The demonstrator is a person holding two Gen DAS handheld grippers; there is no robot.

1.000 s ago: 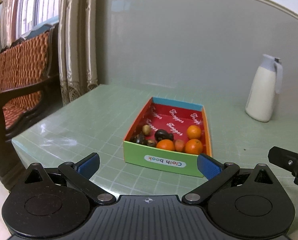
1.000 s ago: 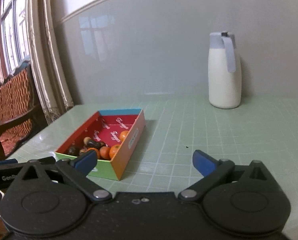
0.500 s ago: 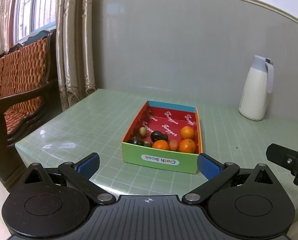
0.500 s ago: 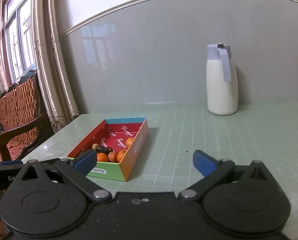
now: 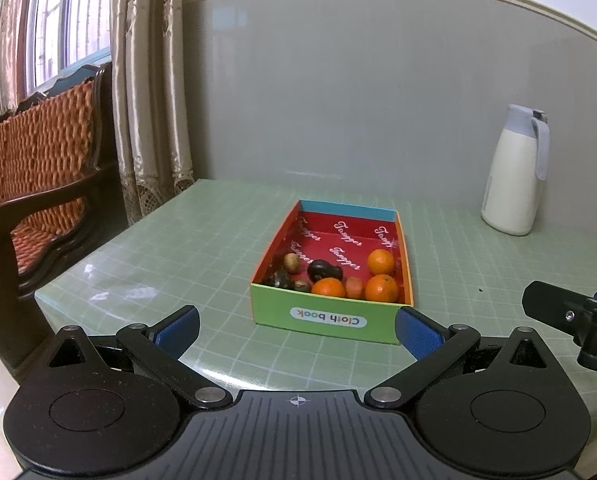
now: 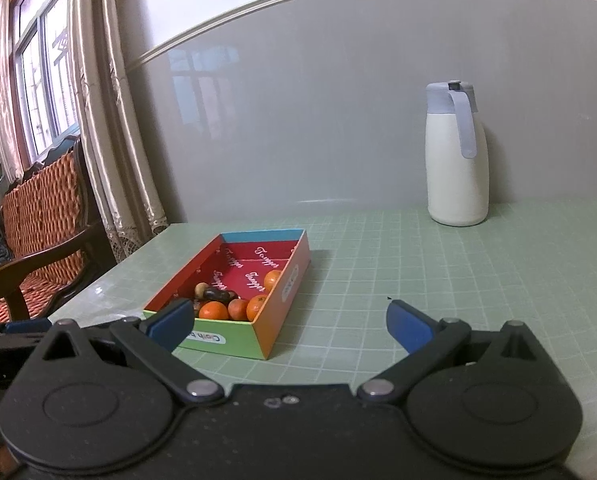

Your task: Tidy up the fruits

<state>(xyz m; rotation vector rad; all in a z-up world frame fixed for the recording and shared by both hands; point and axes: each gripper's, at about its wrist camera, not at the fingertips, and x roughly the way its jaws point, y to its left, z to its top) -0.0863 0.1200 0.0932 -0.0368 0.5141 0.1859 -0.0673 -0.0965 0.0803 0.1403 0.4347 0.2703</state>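
A shallow cardboard box (image 5: 330, 322) with a green front wall and red inside sits on the green table; it also shows in the right wrist view (image 6: 286, 292). In its near end lie three oranges (image 5: 381, 289), a small orange-red fruit (image 5: 353, 286), a dark fruit (image 5: 321, 270) and several small brown ones (image 5: 291, 262). My left gripper (image 5: 296, 326) is open and empty, held back from the box's front wall. My right gripper (image 6: 286, 322) is open and empty, to the right of the box and back from it.
A white jug with a grey-blue lid and handle (image 5: 514, 172) stands at the back right by the wall, also in the right wrist view (image 6: 456, 156). A wooden chair with orange cushions (image 5: 30, 184) and curtains (image 5: 146, 92) stand left of the table edge.
Both grippers have drawn back and risen a little; the box looks smaller and farther in both views. Both stay open and the fruits have not moved.
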